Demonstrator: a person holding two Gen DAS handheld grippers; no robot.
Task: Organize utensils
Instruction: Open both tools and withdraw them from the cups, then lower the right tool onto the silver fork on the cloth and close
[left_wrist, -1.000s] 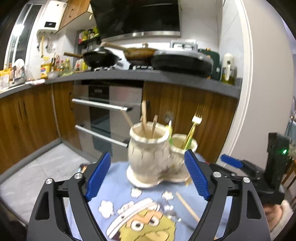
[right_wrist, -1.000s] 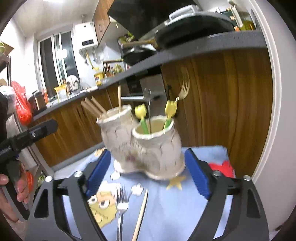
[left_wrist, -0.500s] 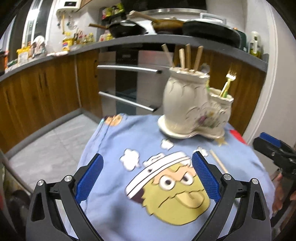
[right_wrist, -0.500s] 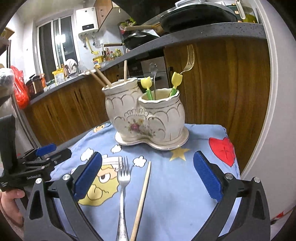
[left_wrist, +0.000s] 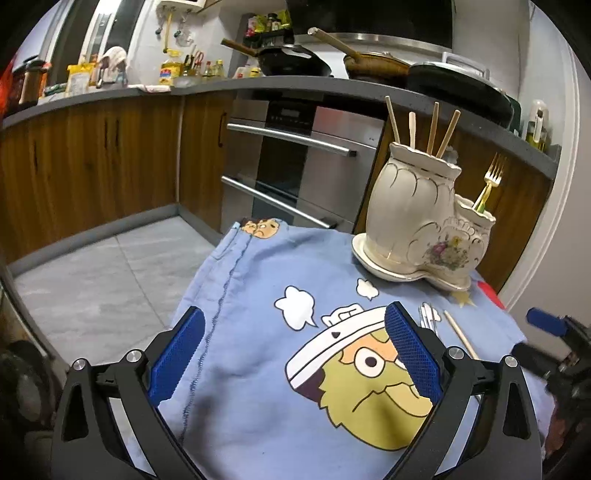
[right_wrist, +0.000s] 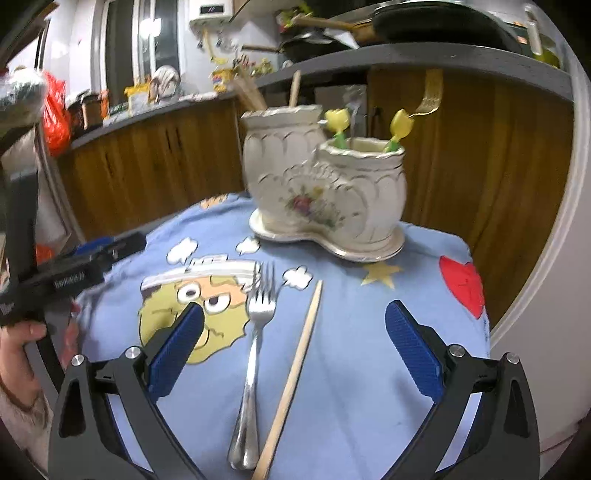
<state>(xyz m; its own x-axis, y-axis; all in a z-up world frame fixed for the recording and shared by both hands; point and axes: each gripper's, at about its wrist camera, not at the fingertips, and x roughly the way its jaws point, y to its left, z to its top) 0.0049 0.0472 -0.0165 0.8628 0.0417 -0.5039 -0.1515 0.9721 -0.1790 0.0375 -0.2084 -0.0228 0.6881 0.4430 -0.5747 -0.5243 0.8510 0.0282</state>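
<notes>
A cream ceramic double utensil holder (right_wrist: 325, 195) stands at the back of a small table under a blue cartoon cloth (right_wrist: 354, 339). Its tall pot holds several wooden chopsticks (left_wrist: 432, 129); its low pot holds a gold fork (left_wrist: 487, 184) and yellow-handled utensils (right_wrist: 400, 125). A silver fork (right_wrist: 255, 354) and one wooden chopstick (right_wrist: 295, 373) lie side by side on the cloth. My right gripper (right_wrist: 293, 354) is open, low over them, the jaws either side. My left gripper (left_wrist: 293, 354) is open and empty over the cloth's left part; the holder (left_wrist: 421, 221) is ahead to its right.
Wooden kitchen cabinets (left_wrist: 92, 166), an oven (left_wrist: 295, 162) and a grey counter (left_wrist: 288, 86) with pans lie beyond the table. A white door frame (right_wrist: 554, 221) is close on the right. The cloth hangs over the table's left edge above grey floor tiles (left_wrist: 92, 295).
Both grippers have pulled back from the holder and dropped lower. The right one now straddles the fork and chopstick on the cloth; the left one has shifted left.
</notes>
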